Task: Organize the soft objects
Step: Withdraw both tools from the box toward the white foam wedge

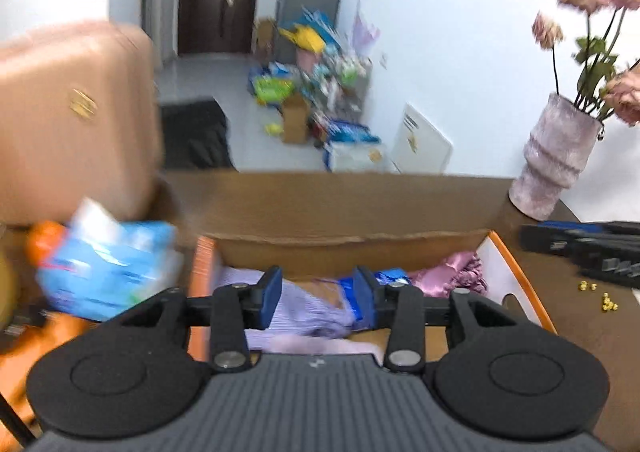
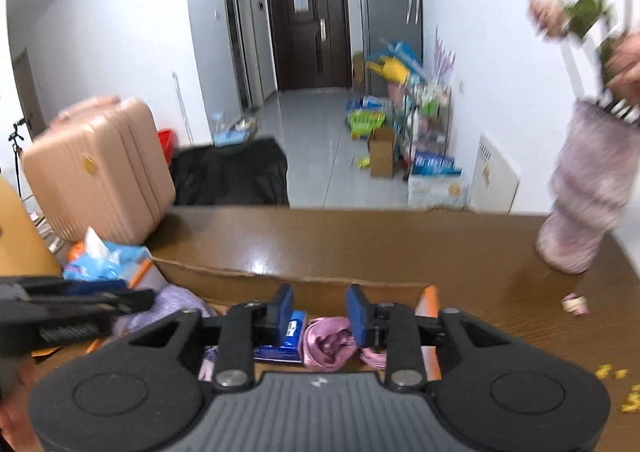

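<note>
An open cardboard box [image 1: 352, 252] with orange flaps sits on the brown table. Inside lie a lilac striped cloth [image 1: 304, 304], a shiny pink cloth [image 1: 456, 272] and a blue packet [image 1: 390, 276]. My left gripper [image 1: 318, 298] is open and empty, hovering above the lilac cloth. My right gripper [image 2: 320, 316] is open and empty above the box [image 2: 320, 292], over the pink cloth [image 2: 328, 344] and blue packet [image 2: 286, 340]. The left gripper shows as a black shape in the right wrist view [image 2: 68, 312].
A blue tissue pack [image 1: 108, 268] lies left of the box. A pink vase with flowers [image 1: 556, 159] stands at the table's right back. A pink suitcase [image 1: 72, 119] stands beyond the left side. Small yellow bits [image 1: 600, 296] lie on the table [image 2: 360, 244].
</note>
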Motion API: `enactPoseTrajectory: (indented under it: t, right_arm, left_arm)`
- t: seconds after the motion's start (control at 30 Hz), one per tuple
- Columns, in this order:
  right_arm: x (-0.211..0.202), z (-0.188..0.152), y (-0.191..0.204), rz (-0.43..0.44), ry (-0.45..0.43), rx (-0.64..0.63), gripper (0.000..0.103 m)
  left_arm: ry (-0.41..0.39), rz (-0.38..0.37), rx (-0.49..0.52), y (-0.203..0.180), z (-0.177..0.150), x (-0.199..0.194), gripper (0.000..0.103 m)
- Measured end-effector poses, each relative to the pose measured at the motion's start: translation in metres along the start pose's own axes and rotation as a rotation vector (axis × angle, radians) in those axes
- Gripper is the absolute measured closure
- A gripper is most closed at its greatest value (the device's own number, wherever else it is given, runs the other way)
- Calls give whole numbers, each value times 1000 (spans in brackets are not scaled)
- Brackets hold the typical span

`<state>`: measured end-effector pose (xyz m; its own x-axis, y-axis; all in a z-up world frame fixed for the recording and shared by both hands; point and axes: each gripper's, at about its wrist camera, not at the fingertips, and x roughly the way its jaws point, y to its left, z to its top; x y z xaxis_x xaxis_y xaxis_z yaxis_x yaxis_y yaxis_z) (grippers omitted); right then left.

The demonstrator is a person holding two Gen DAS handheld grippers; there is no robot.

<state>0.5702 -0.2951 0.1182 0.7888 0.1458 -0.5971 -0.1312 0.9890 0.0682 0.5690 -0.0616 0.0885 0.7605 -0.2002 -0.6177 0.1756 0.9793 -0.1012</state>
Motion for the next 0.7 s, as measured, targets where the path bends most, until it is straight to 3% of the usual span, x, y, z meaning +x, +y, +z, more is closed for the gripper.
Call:
enactPoseTrajectory:
  t: [0.13, 0.33, 0.4, 0.47, 0.6, 0.7]
  right_arm:
    - [-61, -8, -16, -8, -69, -19, 59]
    - [-117, -38, -32, 25, -113, 28, 58]
    - [-137, -56, -32, 35, -151, 19, 55]
    - [-157, -81, -29, 40, -196, -1, 44]
    - [-194, -138, -18, 44, -266, -48, 42]
    - [-216, -182, -8, 61, -310, -63, 38]
  left_arm:
    - [-100, 73, 22, 8, -1, -60, 44]
    - [-185, 110, 34, 0, -25, -127, 26]
    - [-229, 114, 36, -2, -46, -149, 19]
    - [-263, 121, 50, -8, -75, -165, 19]
    - [-305, 154, 137, -22, -141, -192, 19]
    - [-352, 116, 140, -24, -187, -215, 13]
